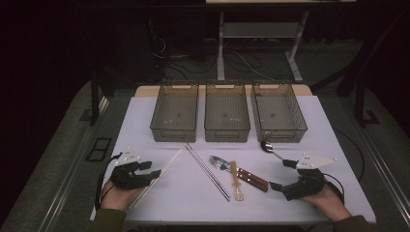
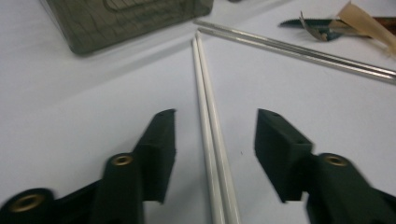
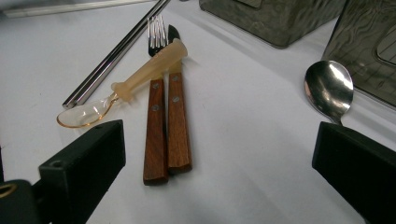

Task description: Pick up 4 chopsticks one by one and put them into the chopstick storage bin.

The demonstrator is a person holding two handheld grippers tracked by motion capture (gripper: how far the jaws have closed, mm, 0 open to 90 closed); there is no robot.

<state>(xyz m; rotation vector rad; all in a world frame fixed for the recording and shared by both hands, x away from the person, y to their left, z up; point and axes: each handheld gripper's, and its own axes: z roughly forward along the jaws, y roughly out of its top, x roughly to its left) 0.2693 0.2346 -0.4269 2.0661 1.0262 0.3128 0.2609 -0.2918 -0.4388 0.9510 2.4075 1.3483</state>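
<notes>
A: Where is the left gripper [image 1: 155,172]?

B: At the near left of the bench [image 1: 145,116], held low in the person's left hand [image 1: 116,197]. In the left gripper view its jaws stand part open on either side of a pair of white chopsticks [image 2: 212,140], one jaw on each side. A gap shows between each jaw and the sticks, so nothing is gripped.

A: How do the chopsticks lie?

B: Flat on the bench, side by side and touching, running from the near left edge away towards the middle. Their far tips end just beside the far end of a pair of metal chopsticks [image 1: 208,171], which slant the other way towards the near centre.

A: And the right gripper [image 1: 283,174]?

B: Near the right front of the bench, in the person's right hand [image 1: 329,200]. Its jaws are wide open with only bare bench between them. A metal spoon [image 3: 329,88] lies just beyond the right jaw, its bowl towards the trays.

A: What else is in front of it?

B: A fork [image 3: 156,135] and a knife [image 3: 179,130] with wooden handles lie side by side, touching. A clear amber plastic spoon [image 3: 126,88] rests across them at a slant, its bowl on the bench beside the metal chopsticks.

A: And further back?

B: Three grey see-through trays stand in a row along the far side: the left tray [image 1: 175,112], the middle tray [image 1: 226,111] and the right tray [image 1: 278,111].
</notes>
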